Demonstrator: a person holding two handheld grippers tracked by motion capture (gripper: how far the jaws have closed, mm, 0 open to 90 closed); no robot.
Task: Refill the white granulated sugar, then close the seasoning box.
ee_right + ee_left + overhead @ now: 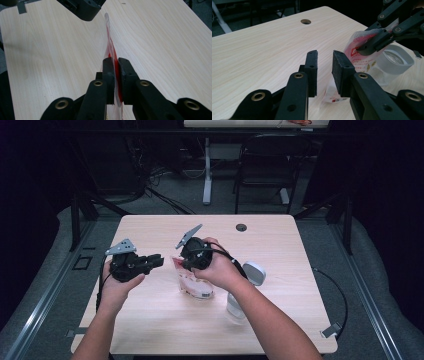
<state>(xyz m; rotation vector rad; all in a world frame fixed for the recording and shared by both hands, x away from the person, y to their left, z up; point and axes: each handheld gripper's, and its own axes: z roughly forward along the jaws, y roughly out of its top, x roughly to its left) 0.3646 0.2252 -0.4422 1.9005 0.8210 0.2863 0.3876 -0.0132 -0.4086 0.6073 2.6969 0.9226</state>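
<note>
A person stands at a pale wooden table [150, 320] with a black gripper in each hand. The right gripper [186, 263] is clamped on the top edge of a small red-and-white pouch [196, 287], which stands upright near the middle of the table, its bottom resting on the wood. In the right gripper view the two fingers [109, 72] sit pressed against either face of the thin pouch [111, 50], with its red film pinched flat between them and the rest of the top edge running away from the camera.

The left gripper [155, 261] hangs just beside the pouch on its left, apart from it and pointing toward it. Its fingers [312, 70] stand nearly together with a narrow gap and nothing between them; in the left gripper view the pouch [357, 53] lies beyond that gap, with the right gripper [364, 48] biting its upper corner.

Just behind the pouch, on the person's right, a clear plastic jar [235, 307] rests on the table with a pale grey lid [255, 272] close by. A round cable hole [241, 227] sits near the table's far edge.
</note>
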